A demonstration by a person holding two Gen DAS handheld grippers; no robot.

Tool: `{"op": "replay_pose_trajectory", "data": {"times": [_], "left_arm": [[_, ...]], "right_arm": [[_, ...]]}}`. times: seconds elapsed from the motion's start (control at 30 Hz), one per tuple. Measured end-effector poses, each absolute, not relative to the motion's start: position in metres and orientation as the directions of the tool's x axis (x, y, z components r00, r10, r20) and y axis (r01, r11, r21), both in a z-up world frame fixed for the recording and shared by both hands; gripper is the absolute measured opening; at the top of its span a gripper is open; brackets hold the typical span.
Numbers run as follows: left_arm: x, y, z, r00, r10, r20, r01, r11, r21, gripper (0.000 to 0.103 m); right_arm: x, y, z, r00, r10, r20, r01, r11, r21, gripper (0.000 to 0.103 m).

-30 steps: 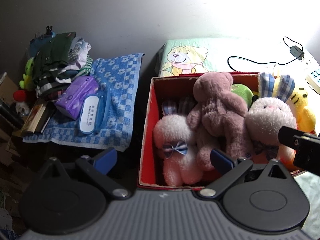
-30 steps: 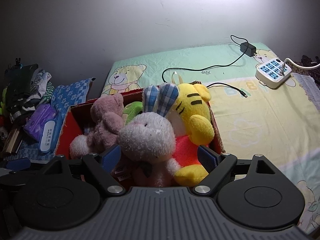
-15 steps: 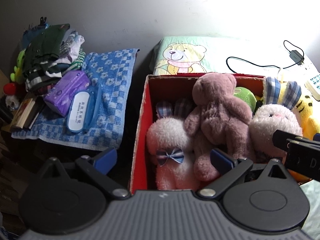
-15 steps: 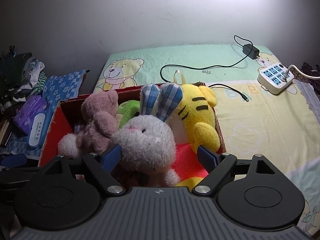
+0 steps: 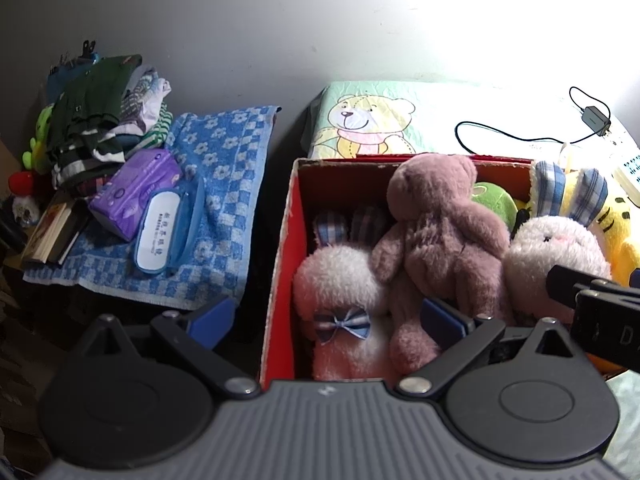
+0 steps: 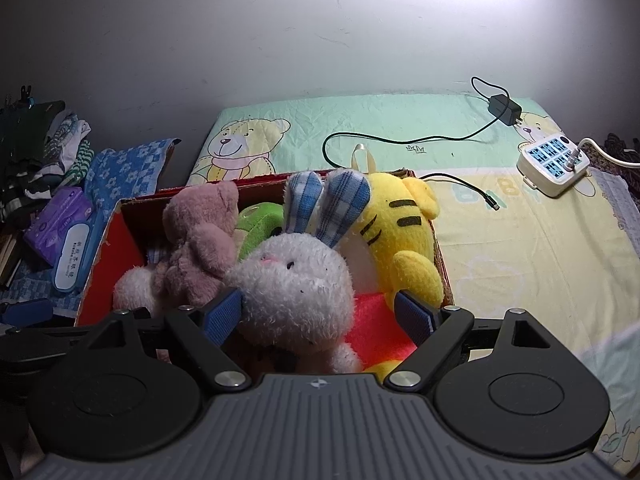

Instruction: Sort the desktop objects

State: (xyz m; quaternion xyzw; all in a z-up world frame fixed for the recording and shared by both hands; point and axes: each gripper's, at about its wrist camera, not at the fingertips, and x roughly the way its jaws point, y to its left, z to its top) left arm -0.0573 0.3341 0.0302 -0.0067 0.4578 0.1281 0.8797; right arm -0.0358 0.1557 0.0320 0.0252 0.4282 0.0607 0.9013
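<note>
Light source: strong white glare at upper right of both views, washing out the wall (image 6: 280,40)
Dim zones: left side and lower corners fall dark
Shadows: deep beside the red box (image 5: 280,264)
Distortion: fisheye bending, black vignette at corners
Focus: mostly sharp, slightly soft at edges

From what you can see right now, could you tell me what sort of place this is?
Probably a bedroom: a teddy-bear-print quilted bed cover, a red cardboard box full of plush toys, and a pile of folded clothes.
</note>
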Motion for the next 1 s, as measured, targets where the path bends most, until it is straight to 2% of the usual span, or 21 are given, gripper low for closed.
{"op": "replay_pose_trajectory", "data": {"times": [0.7,0.83,1.0], "left_arm": [[-0.054,0.330,0.025,0.541,0.156,-0.826,-0.198,0.979,0.054,0.096],[-0.054,0.331,0.026,0.542,0.130,-0.830,-0.190,0.981,0.030,0.092],[-0.057,0.328,0.031,0.562,0.172,-0.809,-0.200,0.977,0.069,0.088]], "right_arm": [[-0.041,0.152,0.037,0.651,0.143,-0.746,-0.102,0.990,0.101,0.084],[-0.044,0.153,0.040,0.666,0.145,-0.731,-0.110,0.989,0.096,0.084],[-0.045,0.154,0.042,0.678,0.151,-0.719,-0.118,0.988,0.097,0.084]]}}
